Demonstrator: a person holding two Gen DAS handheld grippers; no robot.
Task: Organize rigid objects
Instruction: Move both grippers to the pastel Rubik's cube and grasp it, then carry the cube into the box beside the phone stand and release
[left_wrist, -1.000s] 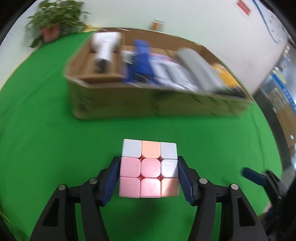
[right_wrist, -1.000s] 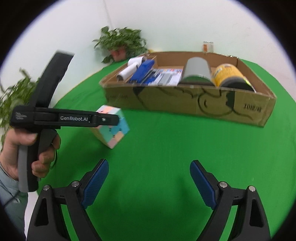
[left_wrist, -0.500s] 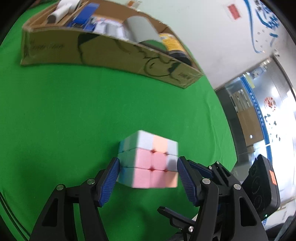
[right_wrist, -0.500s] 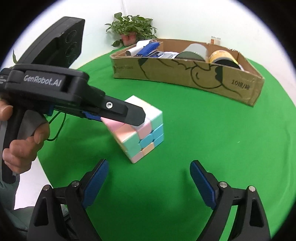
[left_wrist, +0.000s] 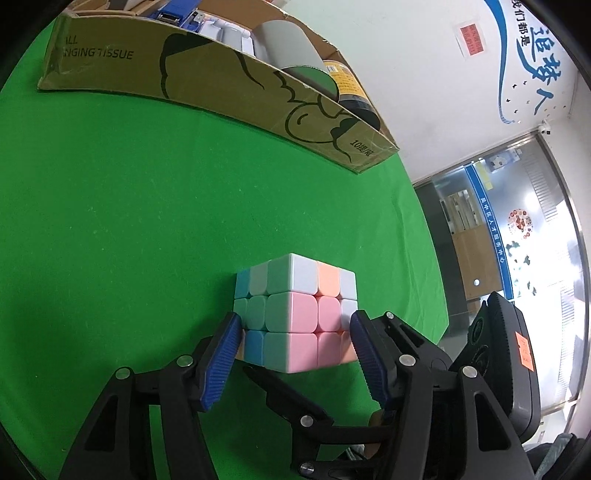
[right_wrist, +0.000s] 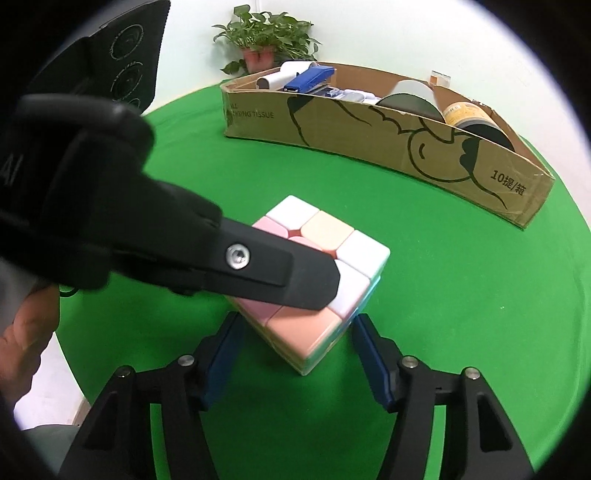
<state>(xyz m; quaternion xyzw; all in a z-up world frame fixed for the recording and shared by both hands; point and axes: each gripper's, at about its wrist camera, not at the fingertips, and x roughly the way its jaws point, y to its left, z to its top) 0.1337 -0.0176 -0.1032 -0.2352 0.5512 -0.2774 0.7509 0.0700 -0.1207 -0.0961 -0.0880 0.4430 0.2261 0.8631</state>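
- The pastel cube (left_wrist: 295, 314) is held just above the green cloth (left_wrist: 129, 221), near the table's edge, well apart from the cardboard box (left_wrist: 221, 88).
- The left gripper (left_wrist: 291, 354) is clamped on its opposite faces; the right gripper (right_wrist: 295, 347) is closing around its lower corner — contact by its pads cannot be told.
- The cube is judged light, rigid and smooth-faced, its layers liable to twist; flat opposite faces are best taken, not corners.
- Open cloth lies between cube and box, though the box is seen crowded.
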